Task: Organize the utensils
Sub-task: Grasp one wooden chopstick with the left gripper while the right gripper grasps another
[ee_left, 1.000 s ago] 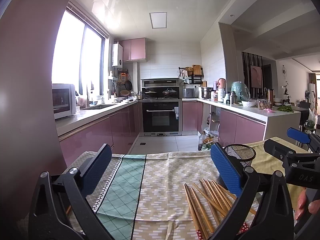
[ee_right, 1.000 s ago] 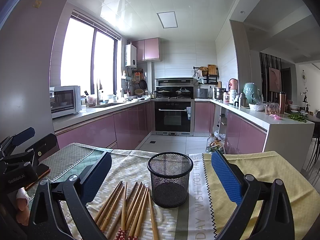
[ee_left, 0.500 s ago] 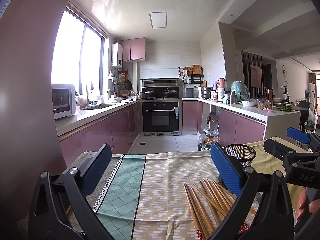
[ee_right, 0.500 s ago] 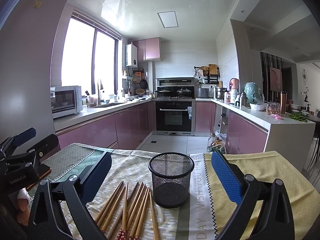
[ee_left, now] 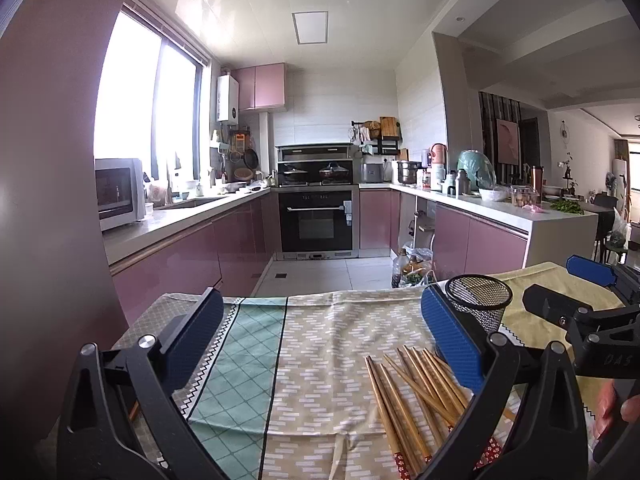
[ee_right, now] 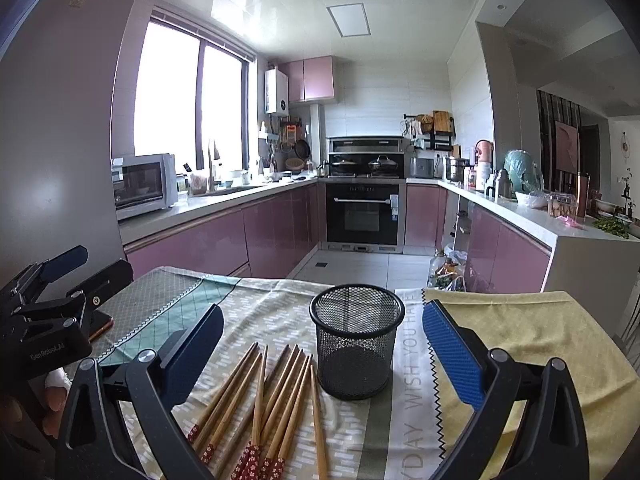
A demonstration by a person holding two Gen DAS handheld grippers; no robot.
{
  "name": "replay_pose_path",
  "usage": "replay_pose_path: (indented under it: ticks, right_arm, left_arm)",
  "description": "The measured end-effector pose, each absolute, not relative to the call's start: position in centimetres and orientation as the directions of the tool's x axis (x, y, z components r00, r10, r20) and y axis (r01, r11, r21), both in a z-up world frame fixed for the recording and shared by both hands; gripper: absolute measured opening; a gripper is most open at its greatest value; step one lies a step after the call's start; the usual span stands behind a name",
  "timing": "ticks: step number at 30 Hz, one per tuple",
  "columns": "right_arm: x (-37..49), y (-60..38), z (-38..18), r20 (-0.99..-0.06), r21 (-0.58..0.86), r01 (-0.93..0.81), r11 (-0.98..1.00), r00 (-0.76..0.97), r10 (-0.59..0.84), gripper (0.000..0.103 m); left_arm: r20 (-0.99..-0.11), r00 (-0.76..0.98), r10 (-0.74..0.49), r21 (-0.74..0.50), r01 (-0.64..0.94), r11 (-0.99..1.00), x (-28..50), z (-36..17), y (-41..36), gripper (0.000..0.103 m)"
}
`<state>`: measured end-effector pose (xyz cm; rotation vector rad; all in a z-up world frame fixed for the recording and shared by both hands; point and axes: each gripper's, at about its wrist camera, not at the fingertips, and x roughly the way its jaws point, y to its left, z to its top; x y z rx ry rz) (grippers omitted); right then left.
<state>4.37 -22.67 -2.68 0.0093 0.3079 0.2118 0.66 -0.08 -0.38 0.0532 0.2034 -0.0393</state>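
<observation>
The surface (ee_right: 540, 328) has a patterned cloth on it. My black mesh cup (ee_right: 355, 344) stands there with nothing in it. All the wooden chopsticks (ee_right: 272, 396) lie just beside it. My left tool (ee_left: 320, 340) and right tool (ee_right: 324, 344) are spread wide, holding nothing. Nothing is sorted yet.

Cloth (ee_right: 276, 312): patchwork of green, beige and yellow panels, covering the table.
Oven (ee_left: 316, 220): black, built into the far wall under two lidded pans (ee_left: 316, 170).
Microwave (ee_right: 142, 186): on the left counter, near the window (ee_right: 188, 96).
Cabinets (ee_right: 200, 244): pink fronts.
Ceiling light (ee_left: 310, 27): rectangular panel.
</observation>
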Motion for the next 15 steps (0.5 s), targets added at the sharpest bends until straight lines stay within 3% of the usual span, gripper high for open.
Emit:
replay_pose_path:
  ticks: [7,10,15]
  right_arm:
    - [6.0,-21.8,-5.0,-0.47,0.021,-0.278,0.96,0.845,0.255,0.096]
    - [6.9,-21.6,-6.4,-0.551,0.032,-0.313,0.949,0.787,0.278,0.087]
    - [8.2,-21.6,-8.0,-0.638,0.037,-0.329,0.944,0.719,0.276,0.069]
  left_arm:
    - [-0.325,0.944,-0.06,0.074,0.089,0.993,2.8,-2.3,0.0,0.097]
    - [-0.398,0.913,-0.086,0.076,0.126,0.989,4.0,-3.6,-0.1,0.097]
    - [-0.523,0.842,-0.131,0.072,0.197,0.978,6.1,-5.9,-0.7,0.085]
